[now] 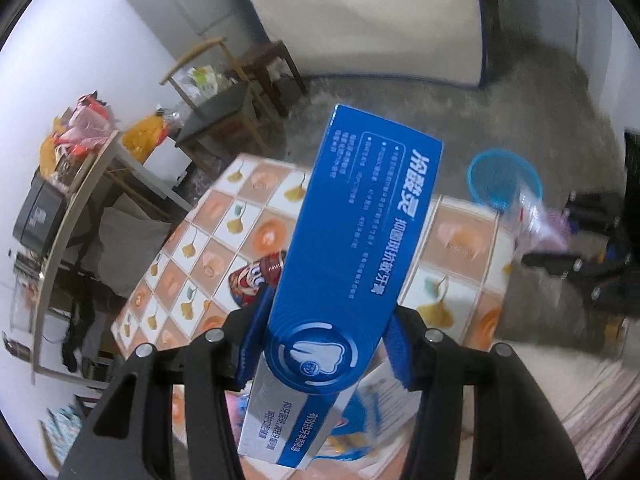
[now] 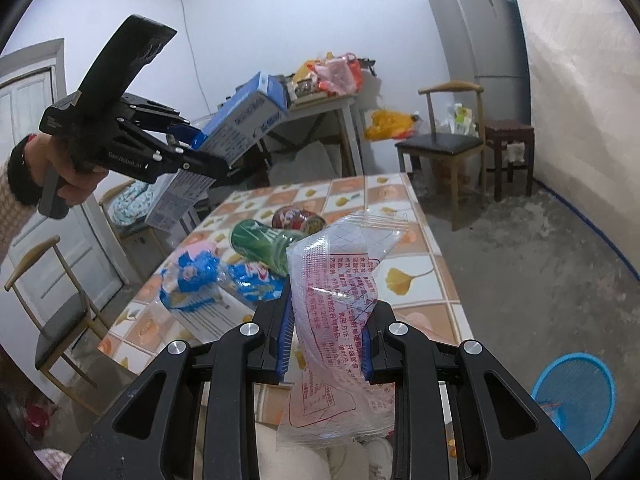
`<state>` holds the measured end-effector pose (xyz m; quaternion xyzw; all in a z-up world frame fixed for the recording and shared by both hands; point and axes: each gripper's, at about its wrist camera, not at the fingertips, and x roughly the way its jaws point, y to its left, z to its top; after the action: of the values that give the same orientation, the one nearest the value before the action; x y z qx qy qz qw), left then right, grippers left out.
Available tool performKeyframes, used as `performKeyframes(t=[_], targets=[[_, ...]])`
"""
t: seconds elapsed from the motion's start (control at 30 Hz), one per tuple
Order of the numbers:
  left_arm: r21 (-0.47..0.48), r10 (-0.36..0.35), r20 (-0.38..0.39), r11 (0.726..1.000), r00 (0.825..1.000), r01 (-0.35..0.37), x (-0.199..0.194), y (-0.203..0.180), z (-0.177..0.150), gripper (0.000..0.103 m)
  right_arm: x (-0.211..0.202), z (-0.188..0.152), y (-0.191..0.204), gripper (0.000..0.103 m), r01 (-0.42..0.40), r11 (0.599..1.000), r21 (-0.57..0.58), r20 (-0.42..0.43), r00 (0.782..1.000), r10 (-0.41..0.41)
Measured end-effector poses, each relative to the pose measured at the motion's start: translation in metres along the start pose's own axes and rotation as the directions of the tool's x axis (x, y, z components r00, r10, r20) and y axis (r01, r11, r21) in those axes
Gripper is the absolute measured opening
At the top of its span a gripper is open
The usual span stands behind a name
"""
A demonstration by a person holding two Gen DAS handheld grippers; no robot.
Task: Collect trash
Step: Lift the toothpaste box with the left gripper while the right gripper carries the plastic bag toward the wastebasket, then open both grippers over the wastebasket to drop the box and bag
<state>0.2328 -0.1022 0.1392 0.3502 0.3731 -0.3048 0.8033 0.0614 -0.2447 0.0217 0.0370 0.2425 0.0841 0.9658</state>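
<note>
My left gripper is shut on a blue toothpaste box and holds it in the air above the tiled table. The right wrist view shows that gripper and the box raised at the upper left. My right gripper is shut on a clear plastic wrapper with red print, held above the table's near end. A blue mesh trash basket stands on the floor at the right; it also shows in the left wrist view.
On the table lie a green can, a red can and blue-and-white wrappers. Chairs stand around it. A cluttered side table and a fridge stand at the back wall.
</note>
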Motion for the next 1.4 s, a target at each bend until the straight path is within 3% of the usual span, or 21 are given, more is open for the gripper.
performKeyframes(t=[0.17,0.37,0.6,0.8,0.93,1.13,1.4], targets=[[-0.062,-0.043,0.07,0.997,0.997,0.048,-0.02,-0.011,0.009,0.05,-0.018,0.002,0.002,0.024,0.003,1.0,0.003,0.037,0.999,-0.003],[-0.109,-0.14,0.153,0.981,0.978,0.158,-0.029,-0.04,0.026,0.05,-0.038,0.002,-0.007,0.024,0.021,0.999,0.035,0.073,0.997,-0.023],[-0.1,-0.275,0.197,0.949,0.941,0.299,-0.016,-0.09,0.056,0.05,-0.066,-0.009,-0.035,0.024,0.071,0.991,0.115,0.097,0.992,-0.082],[-0.067,-0.402,0.175,0.906,0.899,0.418,0.012,-0.15,0.09,0.05,-0.087,-0.023,-0.074,0.024,0.144,0.967,0.208,0.094,0.982,-0.166],[-0.062,-0.483,0.151,0.866,0.863,0.495,0.036,-0.196,0.117,0.05,-0.111,-0.041,-0.114,0.024,0.241,0.932,0.271,0.066,0.961,-0.268],[-0.089,-0.58,0.079,0.806,0.811,0.585,0.092,-0.263,0.158,0.05,-0.135,-0.077,-0.187,0.024,0.377,0.841,0.389,-0.042,0.919,-0.393],[-0.217,-0.624,-0.034,0.767,0.781,0.604,0.194,-0.338,0.199,0.05,-0.102,-0.119,-0.281,0.024,0.494,0.716,0.493,-0.255,0.869,-0.424]])
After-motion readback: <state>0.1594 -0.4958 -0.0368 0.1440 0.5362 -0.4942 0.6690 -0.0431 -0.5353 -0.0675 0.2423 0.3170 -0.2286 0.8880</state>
